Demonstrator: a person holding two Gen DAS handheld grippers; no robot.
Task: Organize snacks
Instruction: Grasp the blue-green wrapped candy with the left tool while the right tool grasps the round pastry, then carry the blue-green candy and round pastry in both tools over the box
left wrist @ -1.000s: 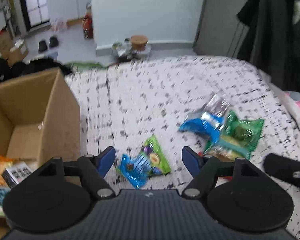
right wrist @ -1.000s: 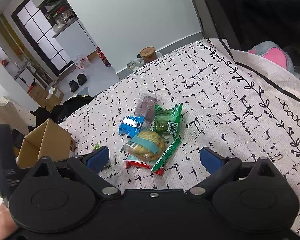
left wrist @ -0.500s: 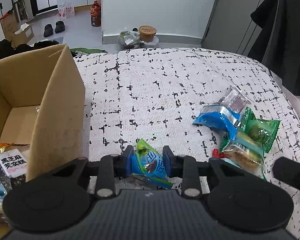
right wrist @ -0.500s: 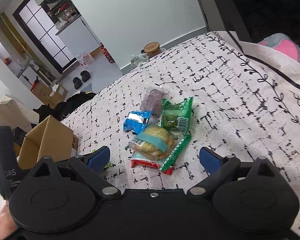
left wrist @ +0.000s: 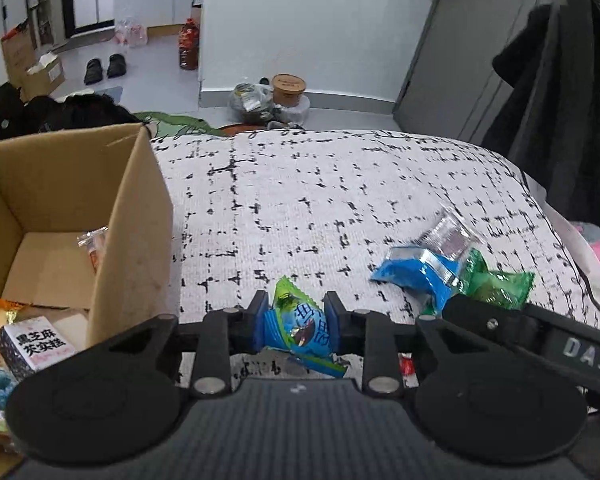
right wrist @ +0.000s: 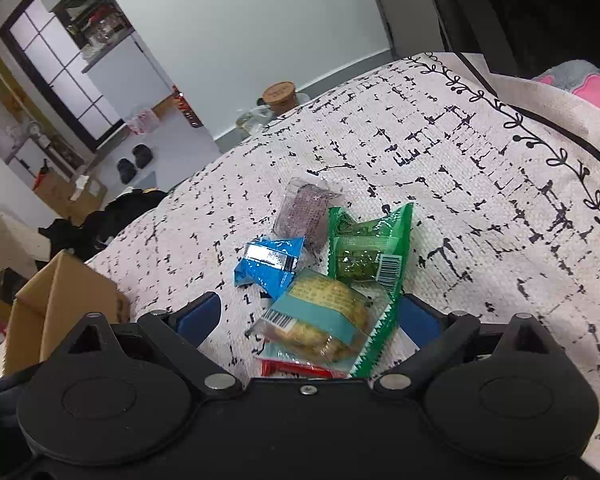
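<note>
My left gripper point(left wrist: 296, 322) is shut on a blue and green snack packet point(left wrist: 300, 326) and holds it just above the bed cover, right of the open cardboard box point(left wrist: 132, 216). The box holds several snacks, among them a black and white carton point(left wrist: 34, 344). My right gripper point(right wrist: 308, 316) is open, low over a pile of packets: a teal-banded biscuit pack point(right wrist: 320, 320) lies between its fingers, with a blue packet point(right wrist: 270, 266), a green packet point(right wrist: 366, 256), a clear purple one point(right wrist: 306, 212) and a red one point(right wrist: 296, 368). The pile also shows in the left wrist view point(left wrist: 424, 272).
The bed cover point(left wrist: 300, 200) is white with black dashes. The right gripper's body point(left wrist: 540, 340) crosses the left view at lower right. Dark coats point(left wrist: 560, 100) hang at the right. Bottles, shoes and bags lie on the floor beyond the bed. A pink and grey cushion point(right wrist: 580, 84) lies at far right.
My left gripper closed on the blue and green packet and lifted it slightly. My right gripper moved forward and down over the pile, still open.
</note>
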